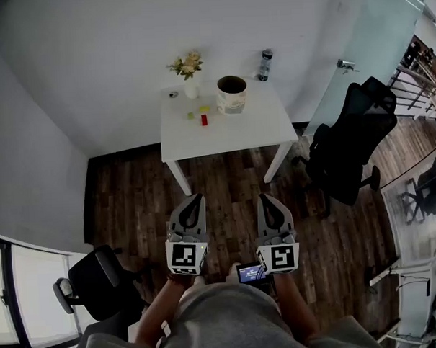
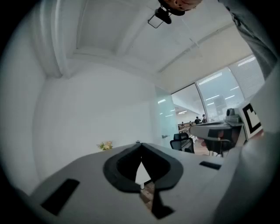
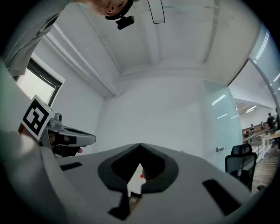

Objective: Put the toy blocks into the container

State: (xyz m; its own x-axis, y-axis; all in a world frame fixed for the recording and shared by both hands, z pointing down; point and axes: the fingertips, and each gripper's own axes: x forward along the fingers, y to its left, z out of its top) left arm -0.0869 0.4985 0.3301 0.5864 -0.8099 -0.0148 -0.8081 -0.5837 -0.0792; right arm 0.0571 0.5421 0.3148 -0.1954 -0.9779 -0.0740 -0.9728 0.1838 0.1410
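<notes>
Far ahead stands a white table (image 1: pixel 238 133). On it lie a red block (image 1: pixel 204 120) and two yellow-green blocks (image 1: pixel 190 115), left of a white container (image 1: pixel 231 94) with a dark inside. My left gripper (image 1: pixel 197 198) and right gripper (image 1: pixel 265 198) are held level over the wooden floor, well short of the table, both shut with nothing in them. In the left gripper view the left gripper (image 2: pixel 141 147) has its tips together. The right gripper (image 3: pixel 140 146) looks the same in its own view, with the red block (image 3: pixel 141 176) tiny behind its jaws.
A vase of flowers (image 1: pixel 189 66) and a dark bottle (image 1: pixel 265 64) stand at the table's back edge. A black office chair (image 1: pixel 350 146) stands right of the table, another chair (image 1: pixel 100 283) at lower left. White walls close the corner behind.
</notes>
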